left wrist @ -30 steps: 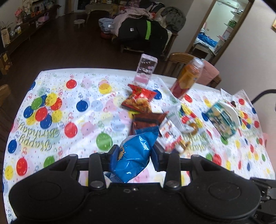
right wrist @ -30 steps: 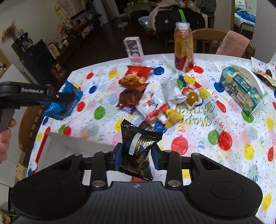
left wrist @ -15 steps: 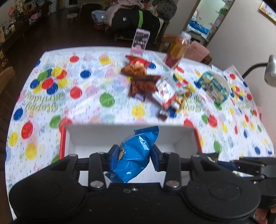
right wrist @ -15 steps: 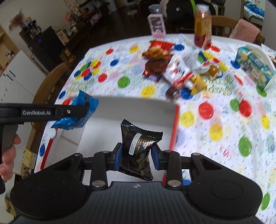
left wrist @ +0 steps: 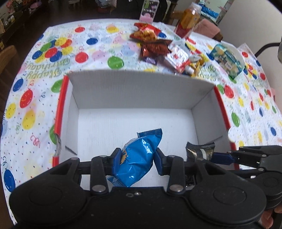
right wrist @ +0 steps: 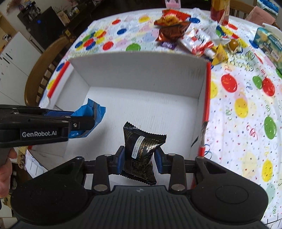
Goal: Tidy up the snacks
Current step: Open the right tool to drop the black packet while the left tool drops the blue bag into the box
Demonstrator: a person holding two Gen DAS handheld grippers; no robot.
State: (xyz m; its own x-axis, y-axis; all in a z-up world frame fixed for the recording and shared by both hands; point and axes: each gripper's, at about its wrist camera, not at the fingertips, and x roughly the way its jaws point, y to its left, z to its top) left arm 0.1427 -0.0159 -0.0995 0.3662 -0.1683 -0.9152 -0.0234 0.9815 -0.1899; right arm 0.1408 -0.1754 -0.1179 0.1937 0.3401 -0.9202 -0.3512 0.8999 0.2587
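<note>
My left gripper [left wrist: 137,163] is shut on a blue snack packet [left wrist: 139,158] and holds it over the white box [left wrist: 141,91] with red rims. My right gripper [right wrist: 140,159] is shut on a black and gold snack packet [right wrist: 141,149], also over the box. In the right wrist view the left gripper [right wrist: 88,121] reaches in from the left with the blue packet [right wrist: 93,112]. In the left wrist view the right gripper [left wrist: 208,155] comes in from the right with the black packet [left wrist: 197,151]. The bottom of the box looks bare.
Beyond the box lies a pile of snack packets [left wrist: 158,47] on the balloon-print tablecloth [left wrist: 35,70]. An orange drink bottle [left wrist: 187,19], a pink container [left wrist: 149,9] and a tissue box [left wrist: 227,59] stand further back. A wooden chair [right wrist: 38,70] is at the table's left.
Both grippers have moved back from the snack pile and down toward the white box, each keeping its packet. The box now fills the middle of both views.
</note>
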